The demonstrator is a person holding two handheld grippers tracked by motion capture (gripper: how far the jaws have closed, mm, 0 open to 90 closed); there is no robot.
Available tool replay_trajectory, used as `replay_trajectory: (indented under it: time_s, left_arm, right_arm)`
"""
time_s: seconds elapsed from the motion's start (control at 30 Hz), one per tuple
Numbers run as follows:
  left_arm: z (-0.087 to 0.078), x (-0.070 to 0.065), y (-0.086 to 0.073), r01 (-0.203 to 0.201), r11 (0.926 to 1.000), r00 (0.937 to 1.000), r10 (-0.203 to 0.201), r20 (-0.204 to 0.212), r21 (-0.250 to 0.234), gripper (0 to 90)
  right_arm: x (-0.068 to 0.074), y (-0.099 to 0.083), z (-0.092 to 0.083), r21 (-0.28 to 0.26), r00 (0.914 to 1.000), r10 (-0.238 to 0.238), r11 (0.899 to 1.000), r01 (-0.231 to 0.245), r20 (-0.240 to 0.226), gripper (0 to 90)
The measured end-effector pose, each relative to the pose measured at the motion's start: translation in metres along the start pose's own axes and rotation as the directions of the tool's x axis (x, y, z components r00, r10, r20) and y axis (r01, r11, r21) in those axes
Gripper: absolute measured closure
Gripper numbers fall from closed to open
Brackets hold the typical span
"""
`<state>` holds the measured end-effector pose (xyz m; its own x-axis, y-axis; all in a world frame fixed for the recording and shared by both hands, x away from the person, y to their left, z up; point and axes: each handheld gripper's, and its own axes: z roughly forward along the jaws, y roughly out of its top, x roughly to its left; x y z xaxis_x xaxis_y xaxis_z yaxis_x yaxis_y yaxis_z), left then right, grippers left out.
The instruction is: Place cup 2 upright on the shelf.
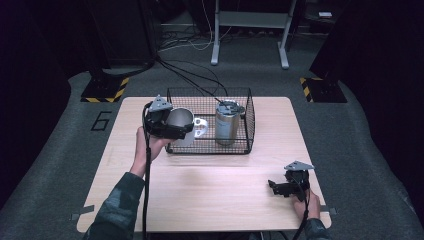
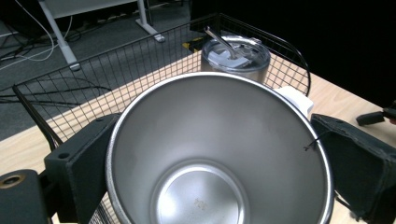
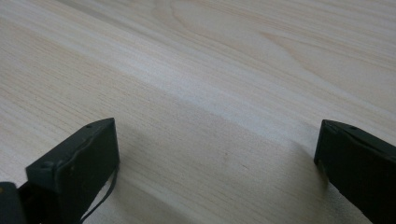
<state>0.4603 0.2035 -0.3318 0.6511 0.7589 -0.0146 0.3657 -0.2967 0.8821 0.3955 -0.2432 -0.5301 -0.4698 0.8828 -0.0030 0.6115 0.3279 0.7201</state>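
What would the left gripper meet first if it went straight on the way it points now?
Probably the tumbler in the basket. The left gripper holds the mug at the basket's left wall, and the tumbler stands just beyond the mug's rim. Depth is unclear; the wire wall could touch first.

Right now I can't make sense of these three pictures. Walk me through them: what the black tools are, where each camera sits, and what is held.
A person sits at a wooden table with a hand-held two-jaw gripper in each hand. The high view looks down from above; the other two cameras ride on the grippers. The left gripper is clamped on a steel mug with a white handle, at the left edge of a wire basket. A lidded steel tumbler stands inside the basket. The right gripper rests near the table's front right, jaws open, holding nothing.
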Motion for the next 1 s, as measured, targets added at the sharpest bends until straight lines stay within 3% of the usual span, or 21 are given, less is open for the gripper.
replay_trajectory:
  time_s: [0.53,1.0]
  left_arm:
    - [0.031,0.015,0.016,0.003,0.9995,0.9999,-0.003,-0.011,0.030,6.2]
    - [0.057,0.027,0.014,0.005,0.9985,0.9994,-0.003,-0.033,0.055,6.2]
  right_arm:
    - [0.000,0.000,0.000,-0.001,1.0000,0.000,1.000,0.000,0.000,0.0]
    - [0.000,0.000,0.000,-0.001,1.0000,0.000,1.000,0.000,0.000,0.0]
